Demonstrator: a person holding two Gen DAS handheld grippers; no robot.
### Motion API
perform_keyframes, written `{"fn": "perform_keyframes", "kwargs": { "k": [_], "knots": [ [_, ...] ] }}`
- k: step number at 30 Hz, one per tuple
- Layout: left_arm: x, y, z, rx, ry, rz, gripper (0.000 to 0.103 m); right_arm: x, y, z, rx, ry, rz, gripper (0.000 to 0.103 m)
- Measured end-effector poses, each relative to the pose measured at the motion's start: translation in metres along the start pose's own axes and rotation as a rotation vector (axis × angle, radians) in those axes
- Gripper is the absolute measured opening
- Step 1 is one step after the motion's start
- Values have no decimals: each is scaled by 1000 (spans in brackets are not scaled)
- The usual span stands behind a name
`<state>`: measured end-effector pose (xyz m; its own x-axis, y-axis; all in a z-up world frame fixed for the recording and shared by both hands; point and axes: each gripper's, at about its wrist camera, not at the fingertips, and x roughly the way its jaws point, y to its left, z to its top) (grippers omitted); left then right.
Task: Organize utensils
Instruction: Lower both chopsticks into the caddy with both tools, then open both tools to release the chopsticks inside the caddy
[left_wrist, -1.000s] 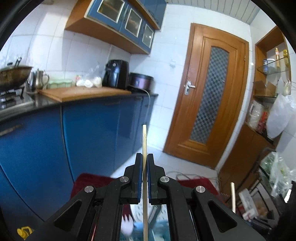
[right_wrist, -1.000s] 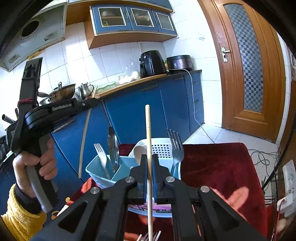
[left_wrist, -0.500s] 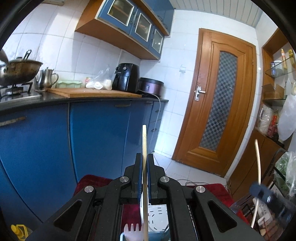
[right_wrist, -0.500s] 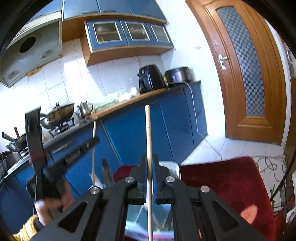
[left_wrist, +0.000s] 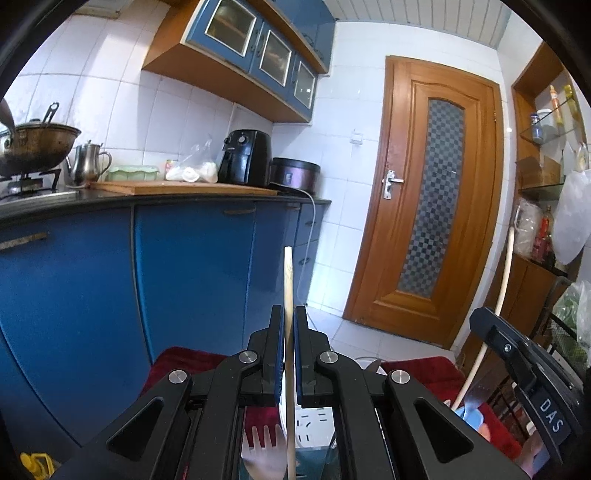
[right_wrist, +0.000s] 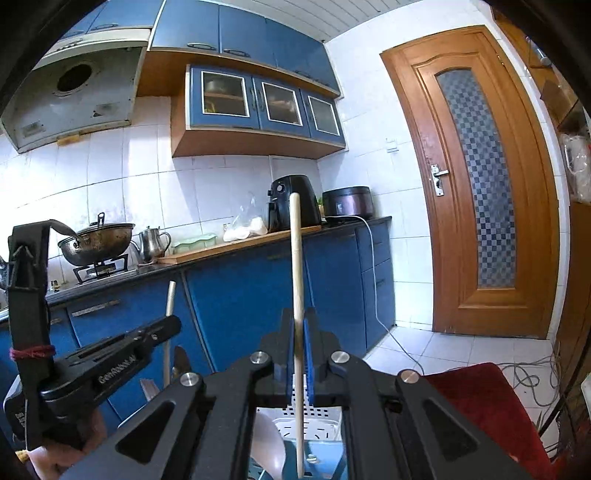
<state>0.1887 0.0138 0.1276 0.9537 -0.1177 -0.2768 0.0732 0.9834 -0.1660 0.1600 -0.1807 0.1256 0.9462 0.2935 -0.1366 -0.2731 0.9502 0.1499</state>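
My left gripper (left_wrist: 289, 314) is shut on a pale wooden chopstick (left_wrist: 288, 280) that stands upright between its blue pads. Below it, partly hidden by the jaws, lie a white plastic fork (left_wrist: 264, 454) and a white perforated caddy (left_wrist: 314, 424) on a red cloth (left_wrist: 184, 363). My right gripper (right_wrist: 298, 317) is likewise shut on an upright chopstick (right_wrist: 296, 258), with the white caddy (right_wrist: 306, 424) and a pale spoon (right_wrist: 271, 446) beneath it. Each gripper shows in the other's view: the right one (left_wrist: 517, 354) at the right edge, the left one (right_wrist: 110, 358) at the lower left, both with their chopsticks.
Blue kitchen cabinets (left_wrist: 184, 266) run along the left under a counter with a wok (left_wrist: 33, 147), kettle (left_wrist: 86, 164), air fryer (left_wrist: 243, 158) and rice cooker (left_wrist: 293, 175). A wooden door (left_wrist: 432, 206) stands behind. Shelves with bottles and bags (left_wrist: 546, 206) fill the right.
Both views have tilted up towards the counter and cabinets. The left gripper has sunk; the right one has swung level beside it. Both chopsticks stay gripped.
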Motion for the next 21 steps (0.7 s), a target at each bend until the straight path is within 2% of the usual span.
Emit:
{"fn": "perform_keyframes", "kwargs": {
  "k": [5, 13, 16, 21],
  "knots": [
    [2, 2, -5, -5, 15, -1, 4, -2, 8, -5, -66, 12, -15, 6],
    [4, -7, -8, 19, 58, -39, 6, 2, 4, -9, -37, 88, 22, 9],
    [2, -9, -9, 23, 73, -46, 12, -2, 1, -8, -2, 104, 49, 25],
    [-4, -9, -9, 15, 87, -57, 29, -12, 1, -5, 16, 99, 61, 27]
  ]
}}
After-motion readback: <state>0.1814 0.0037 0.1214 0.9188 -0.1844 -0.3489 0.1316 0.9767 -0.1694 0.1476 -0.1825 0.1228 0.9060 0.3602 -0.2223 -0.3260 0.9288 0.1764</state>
